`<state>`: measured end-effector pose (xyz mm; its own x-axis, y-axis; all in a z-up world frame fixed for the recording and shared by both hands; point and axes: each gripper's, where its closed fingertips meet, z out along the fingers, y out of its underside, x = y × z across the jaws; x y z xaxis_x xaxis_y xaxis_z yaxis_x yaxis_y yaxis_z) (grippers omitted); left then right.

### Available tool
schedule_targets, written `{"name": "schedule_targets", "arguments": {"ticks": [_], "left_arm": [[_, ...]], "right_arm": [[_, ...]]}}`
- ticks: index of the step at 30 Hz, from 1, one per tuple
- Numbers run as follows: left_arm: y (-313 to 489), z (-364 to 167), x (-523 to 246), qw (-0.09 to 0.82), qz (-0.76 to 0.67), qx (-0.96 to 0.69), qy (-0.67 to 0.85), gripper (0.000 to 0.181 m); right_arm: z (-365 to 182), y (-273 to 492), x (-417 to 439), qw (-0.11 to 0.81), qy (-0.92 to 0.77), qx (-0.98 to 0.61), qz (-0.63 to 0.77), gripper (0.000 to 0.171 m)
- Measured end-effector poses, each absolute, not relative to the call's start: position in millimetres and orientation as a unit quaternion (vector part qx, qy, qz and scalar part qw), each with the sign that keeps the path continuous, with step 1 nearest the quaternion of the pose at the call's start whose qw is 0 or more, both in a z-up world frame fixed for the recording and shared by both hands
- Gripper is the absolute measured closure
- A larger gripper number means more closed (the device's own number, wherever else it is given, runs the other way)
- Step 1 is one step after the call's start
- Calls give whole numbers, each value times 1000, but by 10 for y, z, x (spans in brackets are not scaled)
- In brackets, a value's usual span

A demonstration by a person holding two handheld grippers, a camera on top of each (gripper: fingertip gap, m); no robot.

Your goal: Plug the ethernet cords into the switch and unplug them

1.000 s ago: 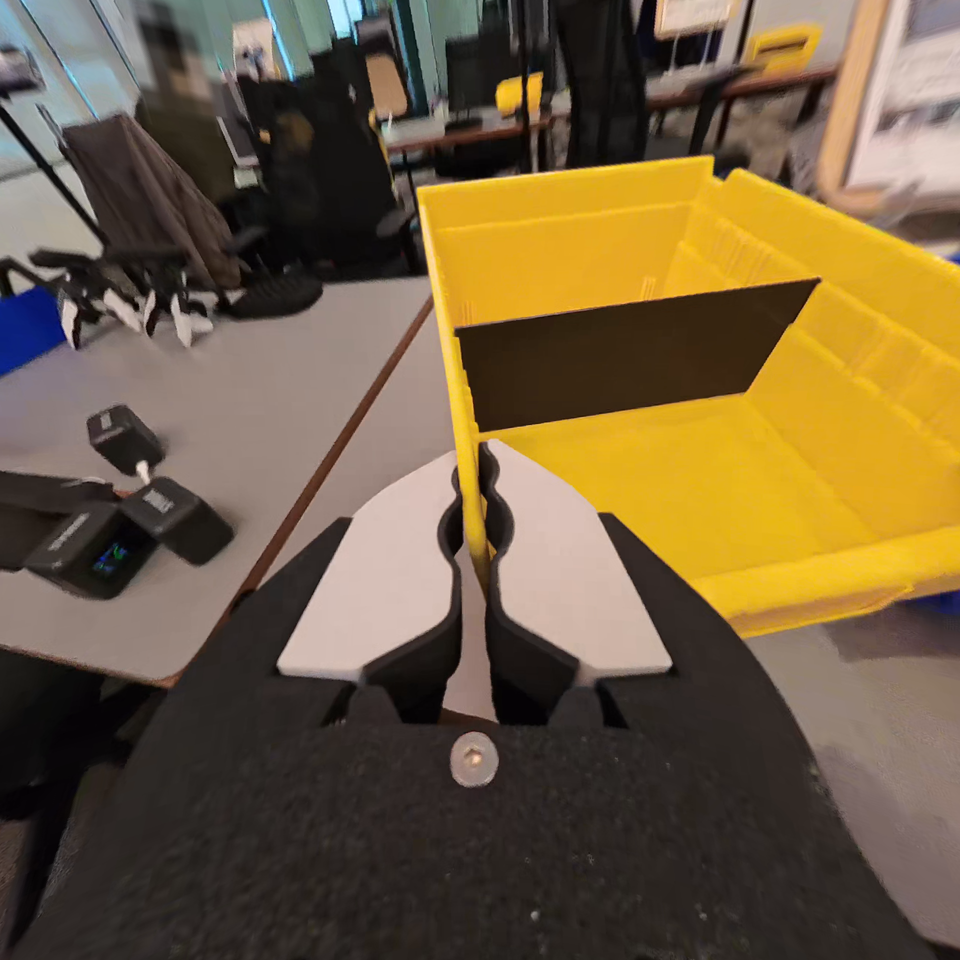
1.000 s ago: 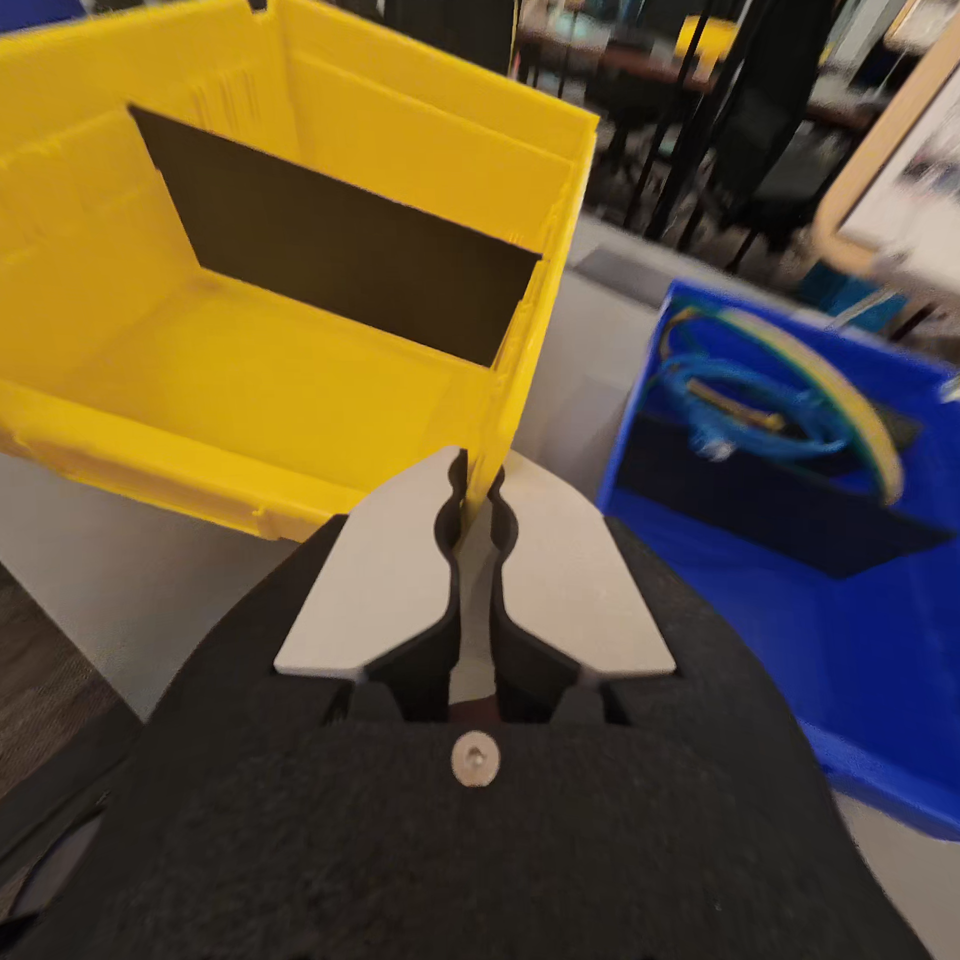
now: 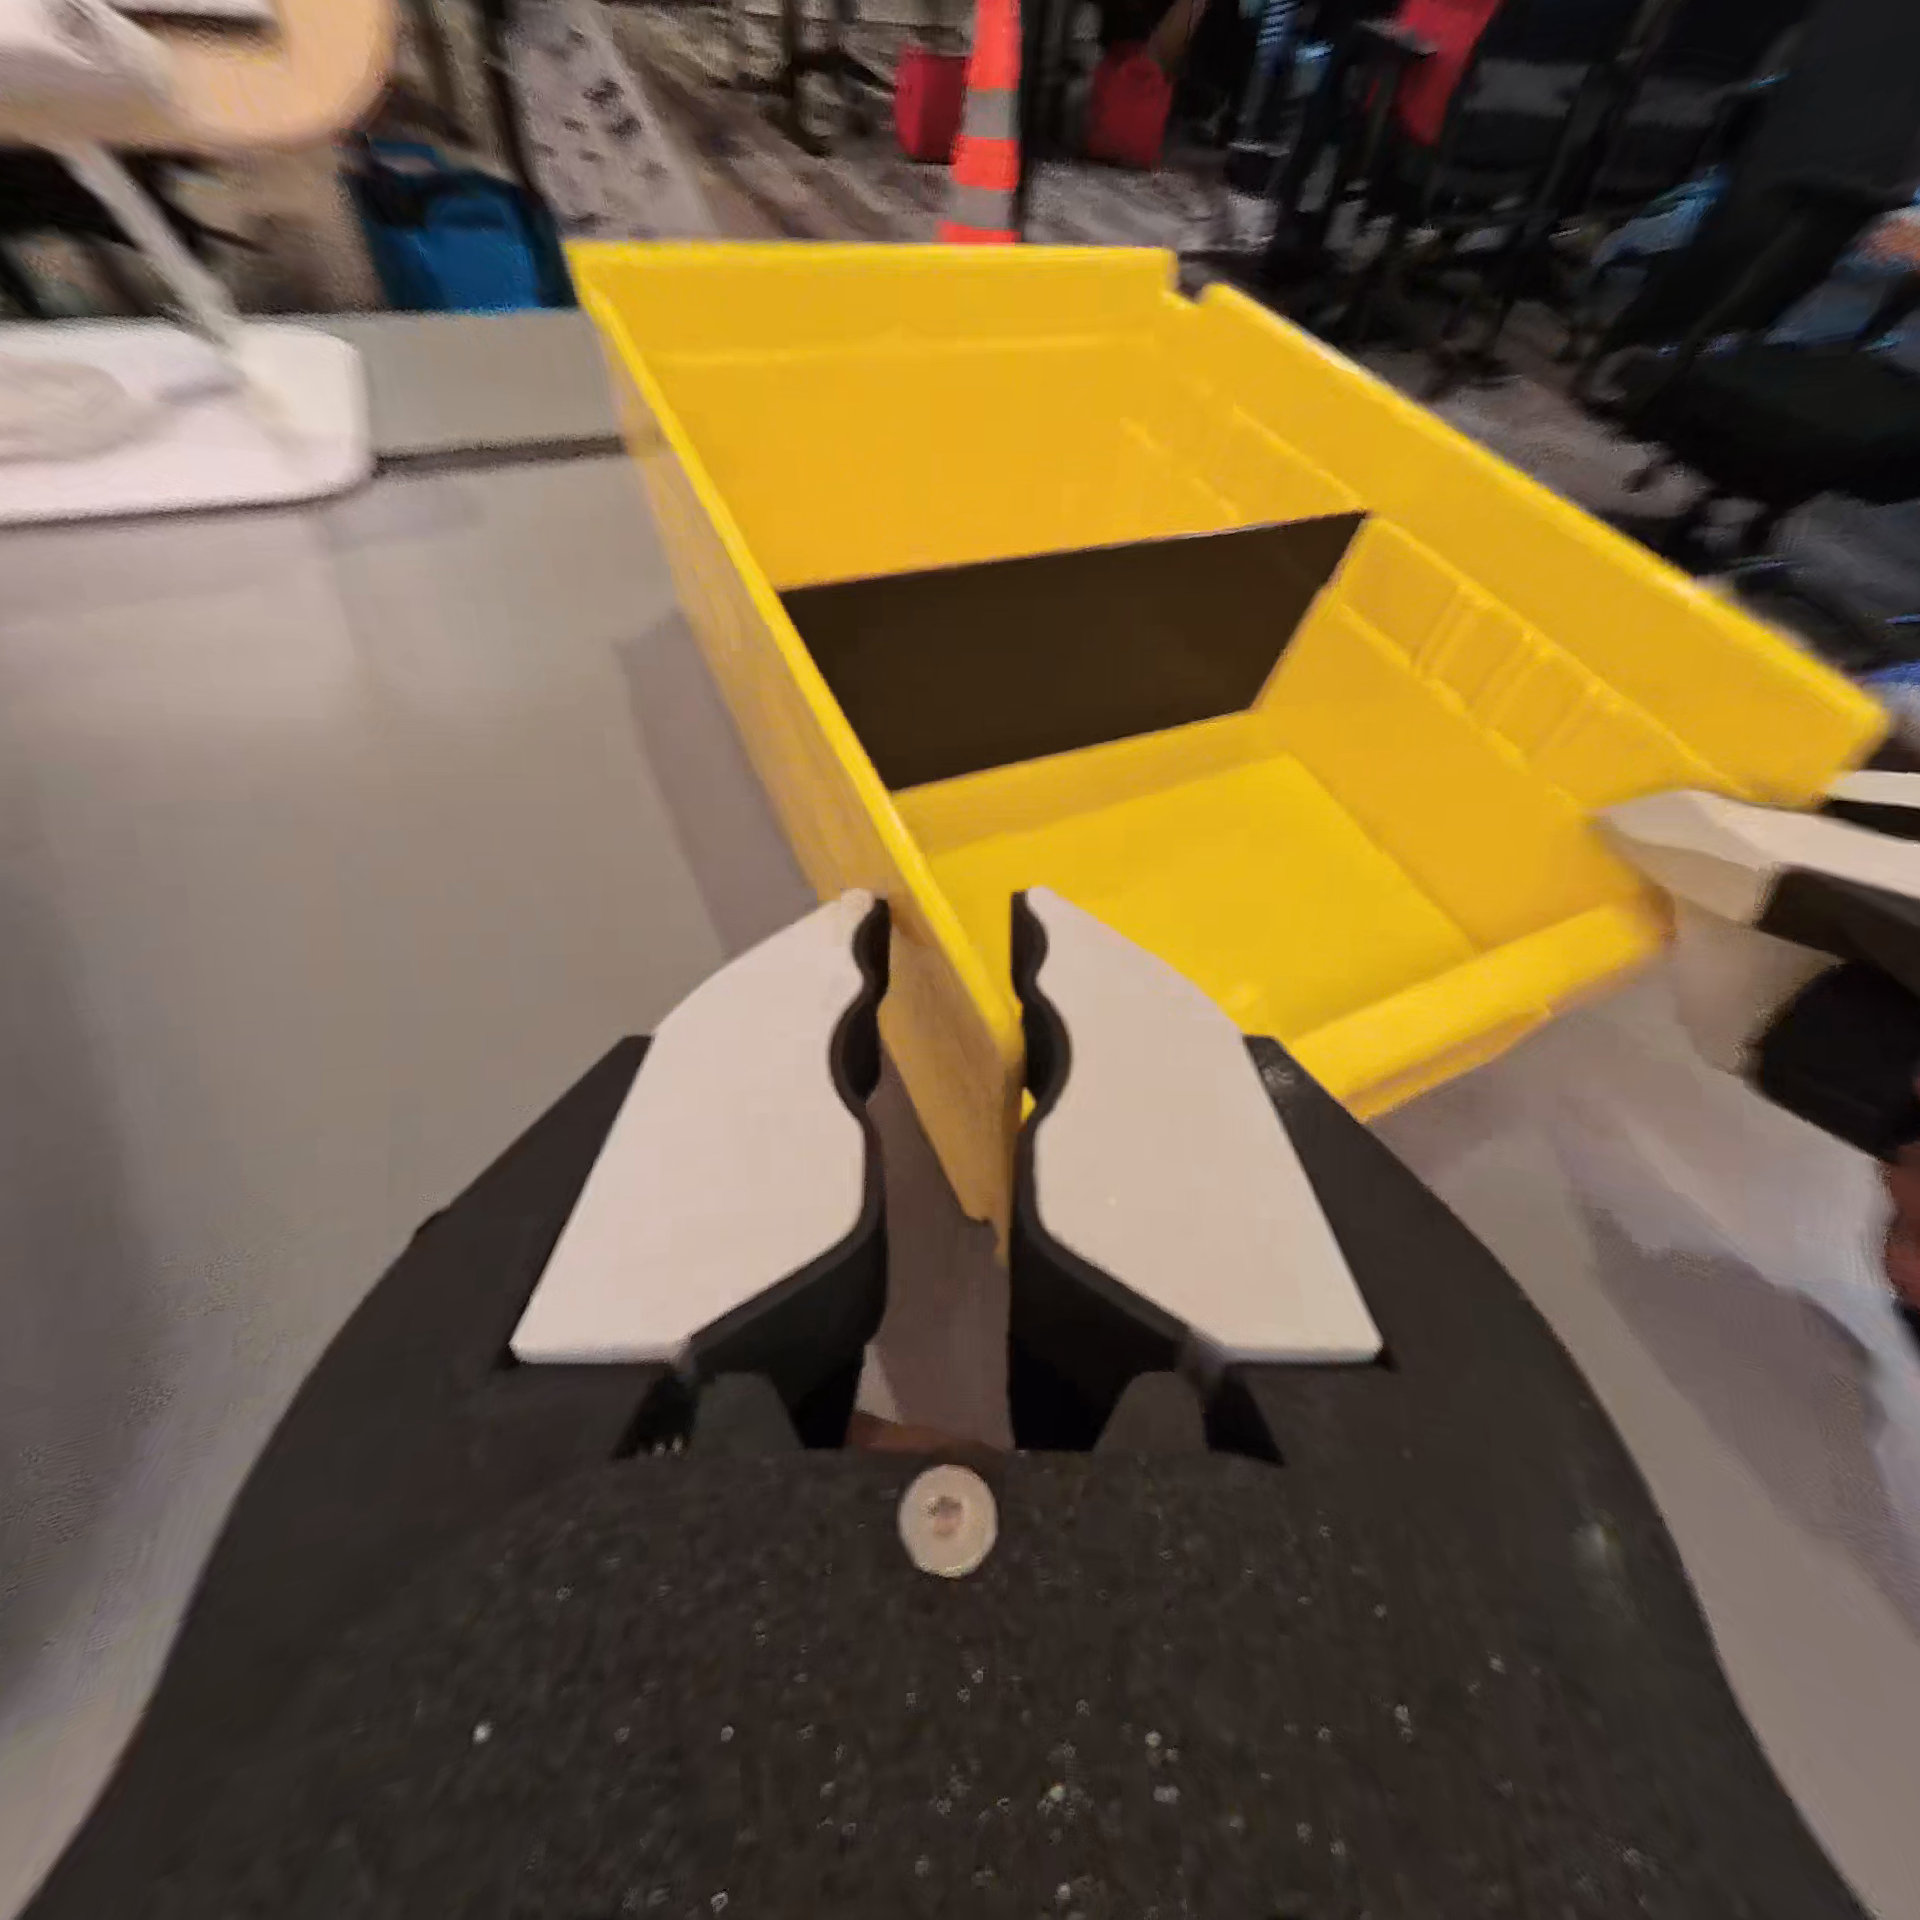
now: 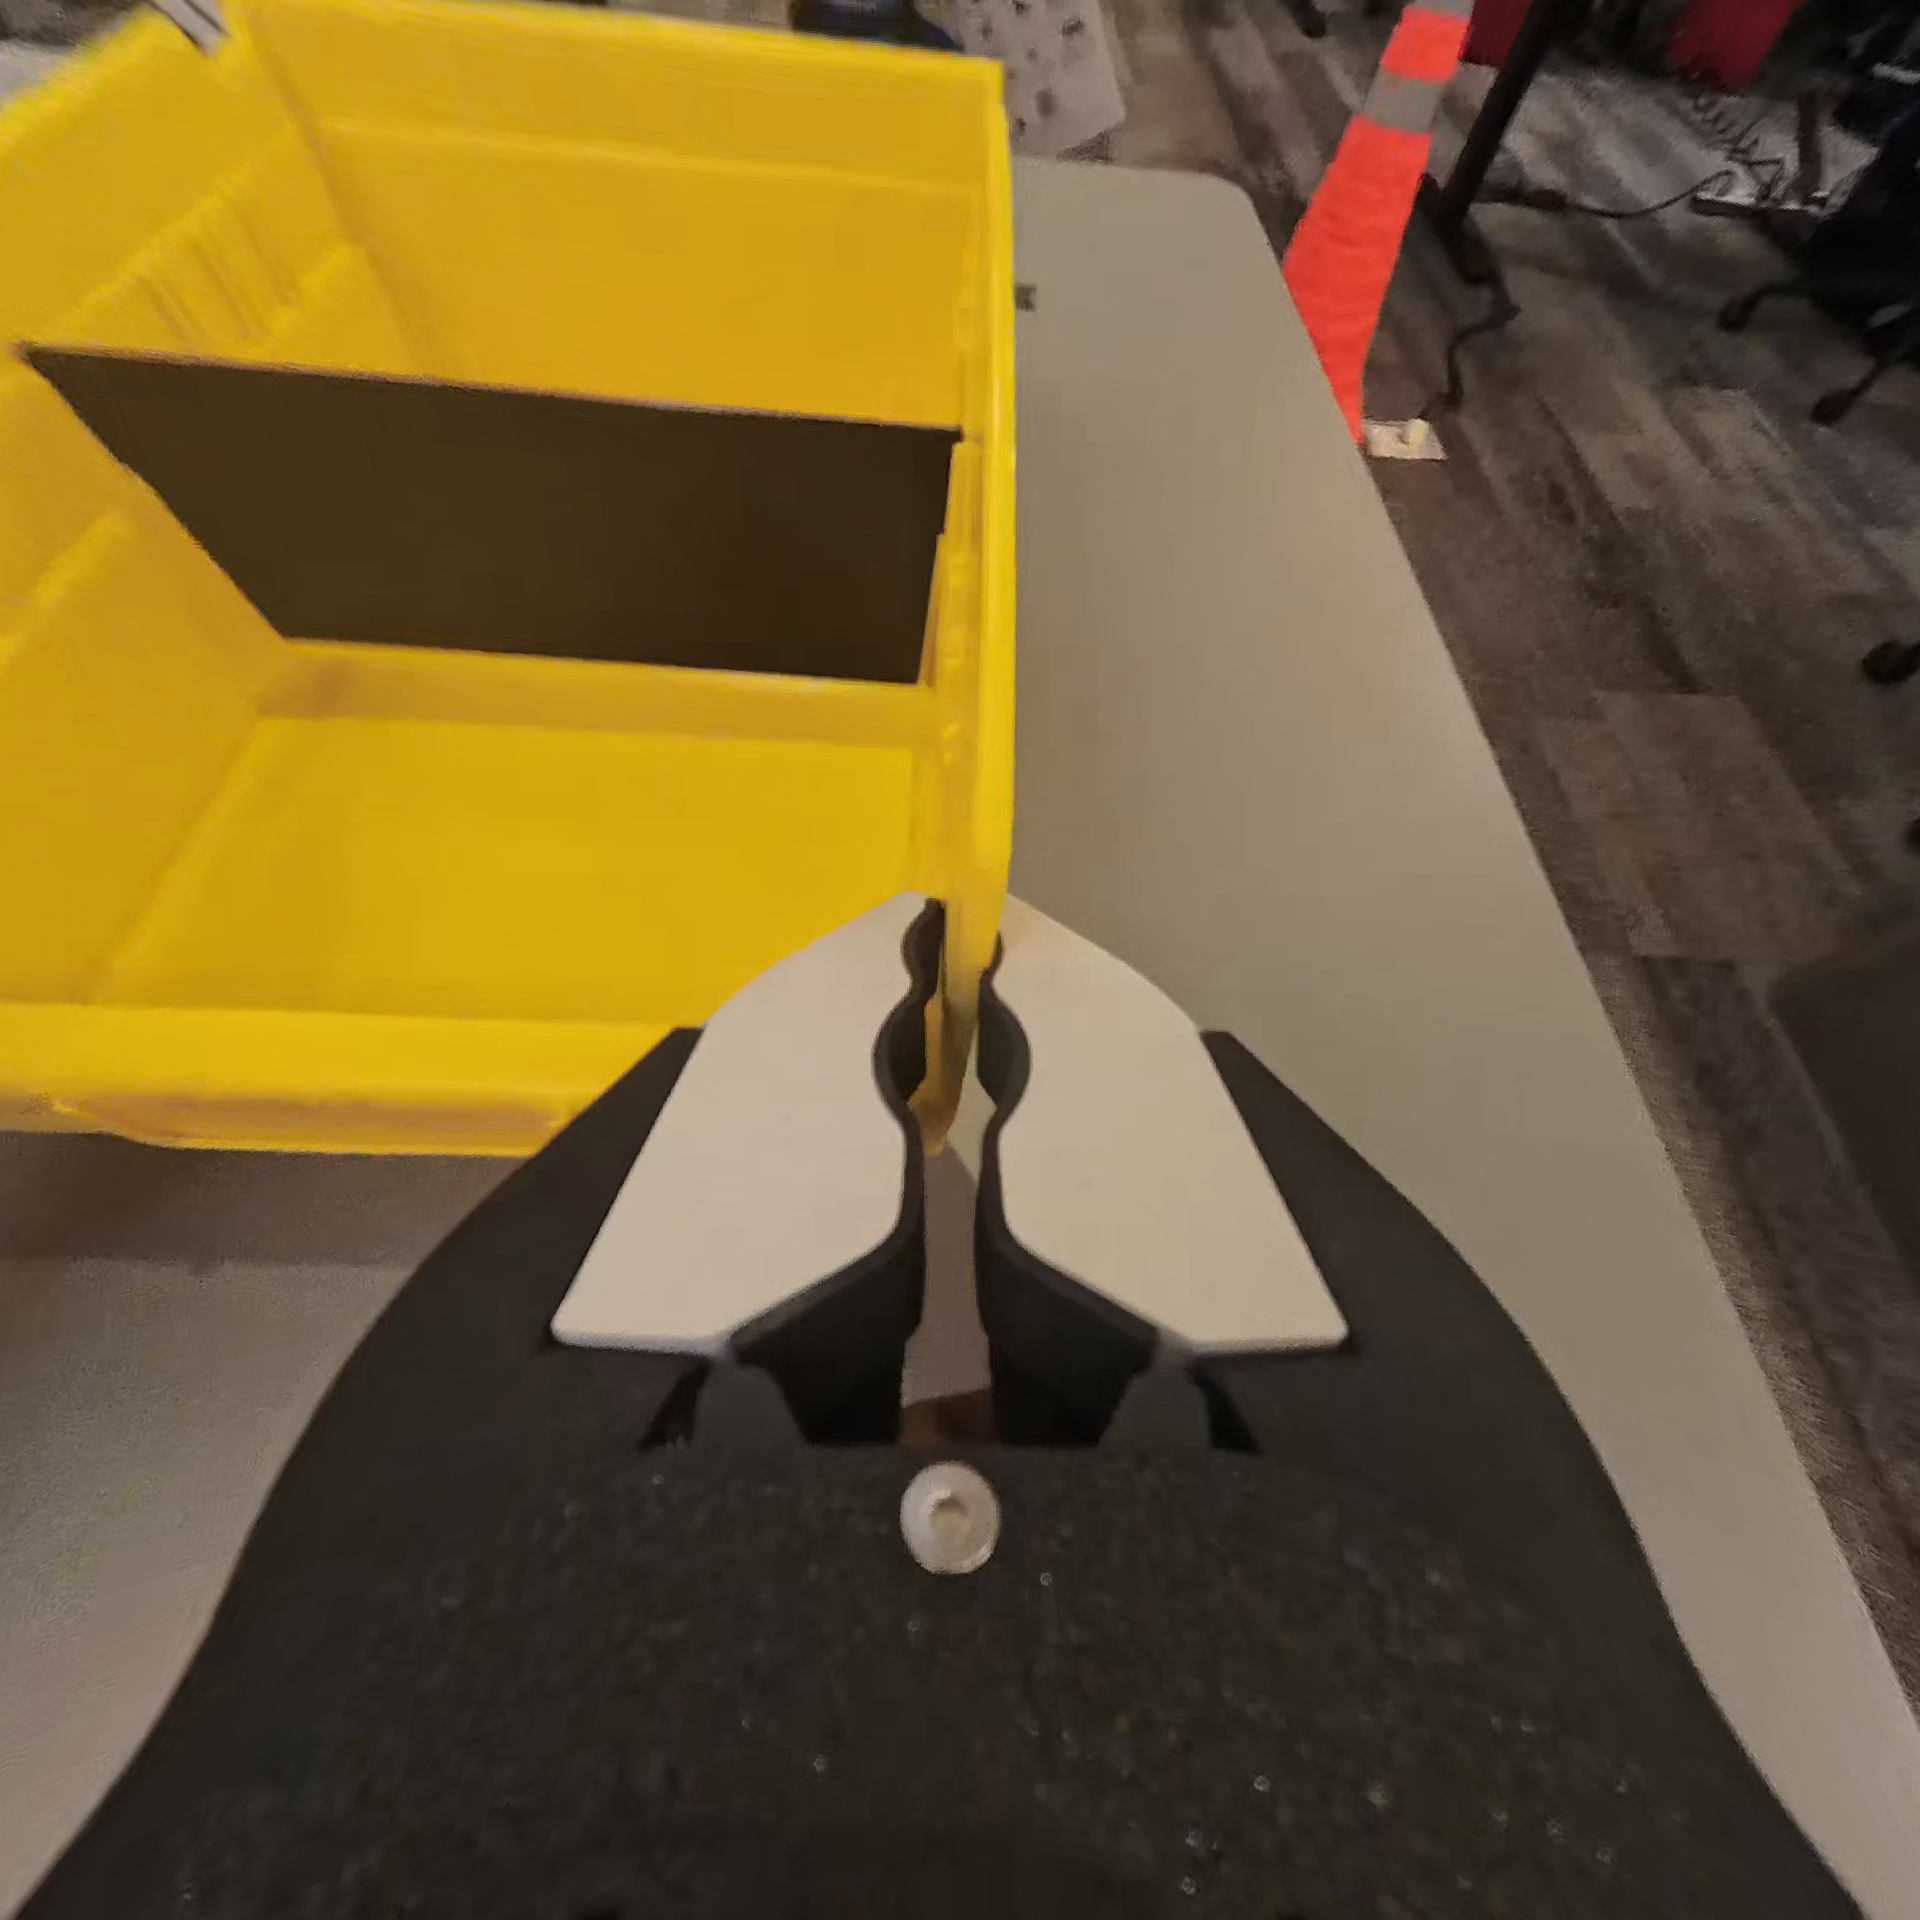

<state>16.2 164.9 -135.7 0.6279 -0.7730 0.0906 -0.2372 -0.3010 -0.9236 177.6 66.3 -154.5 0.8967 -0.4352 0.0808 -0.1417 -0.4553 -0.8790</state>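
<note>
White base [image 3: 177, 416]: sat blurred at the upper left of the left wrist view, on the grey table [image 3: 312, 831].
Left gripper [image 3: 951, 935]: filled the lower centre of that view; its fingers stood a little apart with the near corner of the yellow bin's [image 3: 1039, 436] left wall between them, and contact on both sides could not be told.
Yellow bin: ran from centre to upper right in the left wrist view, on the table, with nothing seen in its near compartment.
Black divider [image 3: 1060, 634]: stood upright across the bin's middle, splitting it into a near and a far compartment.
Right gripper [image 4: 961, 935]: clenched on the bin's right wall at its near corner in the right wrist view; it also showed at the right edge of the left wrist view, at the bin's other front corner.
Orange cone [image 4: 1371, 208]: stood on the floor at the upper right of the right wrist view, beyond the table edge.
Ethernet cords and switch: appeared in neither view.
</note>
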Motion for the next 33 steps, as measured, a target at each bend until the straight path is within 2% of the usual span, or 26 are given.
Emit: {"name": "schedule_targets", "arguments": {"ticks": [6, 8, 10, 13, 15, 16, 18, 20, 22, 23, 25, 26, 27, 28, 29, 30, 33], "left_arm": [[1283, -1322, 139, 407, -368, -718, 428, 143], [1203, -1065, -57, 398, -412, -687, 447, 143], [1246, -677, -470, 428, -451, -648, 440, 143], [1680, -354, -1323, 493, -411, -642, 420, 138], [2131, -390, -1984, 533, -326, -679, 384, 115], [2352, -452, -2352, 552, -278, -704, 351, 109], [2606, -619, -3019, 570, -229, -742, 268, 104], [2670, -870, -3446, 563, -232, -768, 200, 110], [2701, -1096, -3475, 515, -247, -795, 205, 107], [2757, -1180, -3443, 501, -238, -803, 217, 106], [2878, -1352, -3319, 478, -235, -814, 231, 117], [2916, -1424, -3223, 457, -249, -821, 234, 118], [2971, -1467, -3187, 448, -248, -827, 231, 129], [3041, -1476, -3226, 455, -229, -829, 230, 154], [3100, -1459, -3293, 467, -215, -827, 227, 165], [3141, -1437, -3379, 475, -200, -828, 222, 172], [3253, -1294, -3718, 493, -173, -830, 196, 177]], "right_arm": [[-1542, 488, 1811, 493, 227, -831, -122, 165], [-1422, 364, 1875, 488, 248, -824, -147, 148], [-1110, 249, 1922, 500, 248, -805, -203, 136], [-529, 340, 1628, 566, 185, -766, -244, 140], [-299, 632, 1171, 601, 120, -761, -213, 140], [-260, 822, 882, 611, 91, -766, -180, 140], [-271, 1225, 267, 631, 61, -765, -113, 132], [-467, 1629, -494, 645, 38, -763, -11, 129], [-830, 1951, -1252, 621, 14, -777, 101, 103], [-1032, 2067, -1501, 596, 19, -792, 132, 99], [-1311, 2264, -1769, 565, 29, -812, 146, 95], [-1415, 2344, -1801, 552, 32, -824, 126, 100], [-1511, 2407, -1776, 538, 35, -838, 86, 122], [-1575, 2447, -1675, 526, 48, -849, 27, 145], [-1571, 2449, -1556, 519, 55, -852, -33, 164], [-1519, 2454, -1583, 522, 48, -851, -38, 167], [-1404, 2498, -1902, 529, 47, -846, -35, 166]]}}
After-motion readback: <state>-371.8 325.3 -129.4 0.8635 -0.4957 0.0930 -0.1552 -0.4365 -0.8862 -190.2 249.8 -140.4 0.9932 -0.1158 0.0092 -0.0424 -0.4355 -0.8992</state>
